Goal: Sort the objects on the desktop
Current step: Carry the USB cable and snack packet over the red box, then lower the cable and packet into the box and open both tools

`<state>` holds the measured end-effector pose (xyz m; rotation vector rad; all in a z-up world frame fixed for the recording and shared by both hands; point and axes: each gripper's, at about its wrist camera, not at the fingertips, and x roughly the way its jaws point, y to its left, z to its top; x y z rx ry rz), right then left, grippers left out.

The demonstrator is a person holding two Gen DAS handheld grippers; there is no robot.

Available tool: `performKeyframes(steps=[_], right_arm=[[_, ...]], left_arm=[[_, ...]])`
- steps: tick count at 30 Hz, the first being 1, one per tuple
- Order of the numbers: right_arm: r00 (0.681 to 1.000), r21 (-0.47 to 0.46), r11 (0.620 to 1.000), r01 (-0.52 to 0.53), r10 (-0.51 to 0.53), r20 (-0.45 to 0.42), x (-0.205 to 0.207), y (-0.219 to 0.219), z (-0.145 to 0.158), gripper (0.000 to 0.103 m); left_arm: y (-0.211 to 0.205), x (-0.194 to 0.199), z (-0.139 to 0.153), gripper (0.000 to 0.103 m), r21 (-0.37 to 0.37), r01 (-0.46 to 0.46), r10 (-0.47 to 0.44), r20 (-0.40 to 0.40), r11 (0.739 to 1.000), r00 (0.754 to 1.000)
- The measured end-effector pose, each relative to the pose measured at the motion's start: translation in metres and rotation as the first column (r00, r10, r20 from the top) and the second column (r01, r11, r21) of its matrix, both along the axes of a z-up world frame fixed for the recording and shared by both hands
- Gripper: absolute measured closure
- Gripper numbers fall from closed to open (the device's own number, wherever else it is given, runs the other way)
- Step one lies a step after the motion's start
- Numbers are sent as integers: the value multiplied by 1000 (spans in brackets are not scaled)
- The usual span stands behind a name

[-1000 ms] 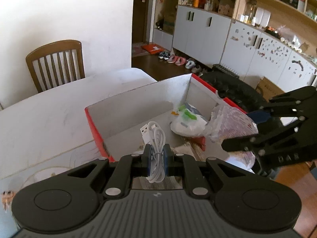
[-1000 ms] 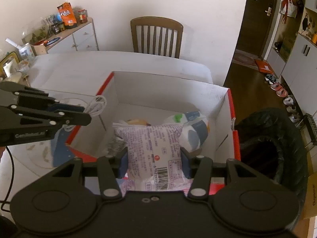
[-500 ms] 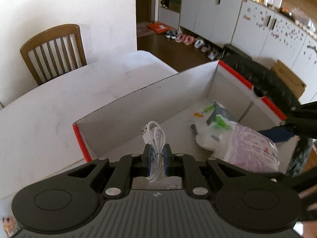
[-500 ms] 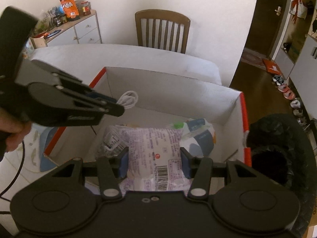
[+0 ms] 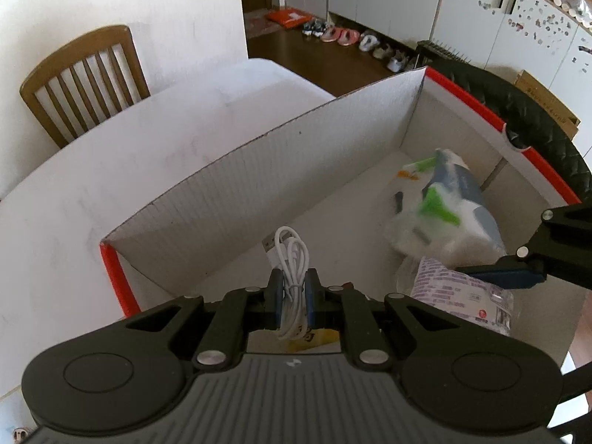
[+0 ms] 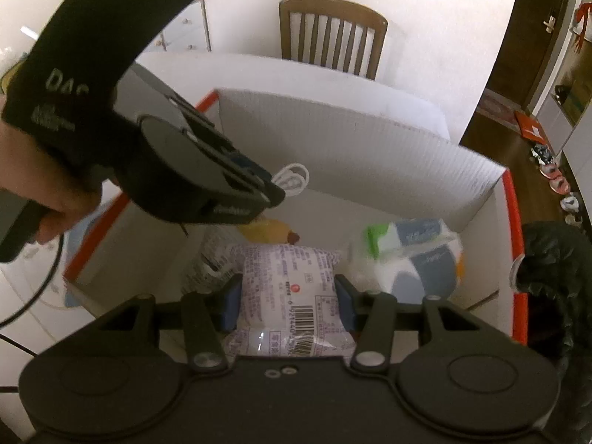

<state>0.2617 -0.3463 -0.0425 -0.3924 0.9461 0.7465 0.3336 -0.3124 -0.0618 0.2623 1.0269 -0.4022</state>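
Note:
My left gripper is shut on a coiled white USB cable and holds it over the near left part of an open red-edged white cardboard box. The cable also shows in the right wrist view. My right gripper is shut on a purple-printed snack packet and holds it inside the box. The packet also shows in the left wrist view. A white, blue and green bag lies on the box floor, as does a yellow item.
The box stands on a white table. A wooden chair is behind the table. A black bin stands to the right of the box. A cupboard and shoes line the far floor.
Both grippers have moved forward and down over the box with their loads. The left gripper now hangs well over the box's inside.

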Motion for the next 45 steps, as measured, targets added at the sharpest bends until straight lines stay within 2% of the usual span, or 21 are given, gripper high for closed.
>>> performKeyframes(steps=[12,14,16,29,35,38,42,45], right_arm=[[1000,-6,1000,1,-1,-21,-4,-6,-8,50],[1000,2,1000,12,-12,-24,-5,-9,-7,43],[1000,13,1000,21,-20,-18,-6,-13,-6,37],[999,67,997,37,-37,-5,-20,-31,21,32],[999,100,994,44,-45,10,-24,-38,36,29],[999,112,993,45,-47,15,-25,-42,41,29],[999,129,991,44,-47,21,-30,-47,48,28],[998,155,987,51,-55,19,-32,-50,49,23]], left_arm=[[2,10,-8,92,-15,-32,30,-78,999,996],[5,11,-8,92,-24,-44,42,-89,999,995],[7,10,-6,92,-28,-46,44,-89,999,995],[12,-11,9,92,-81,-45,39,-69,996,997],[23,-24,21,91,-137,-64,54,-75,988,996],[28,-36,28,89,-159,-61,52,-62,985,997],[32,-50,36,76,-169,-40,37,-24,985,999],[33,-61,41,73,-161,-23,26,12,987,1000]])
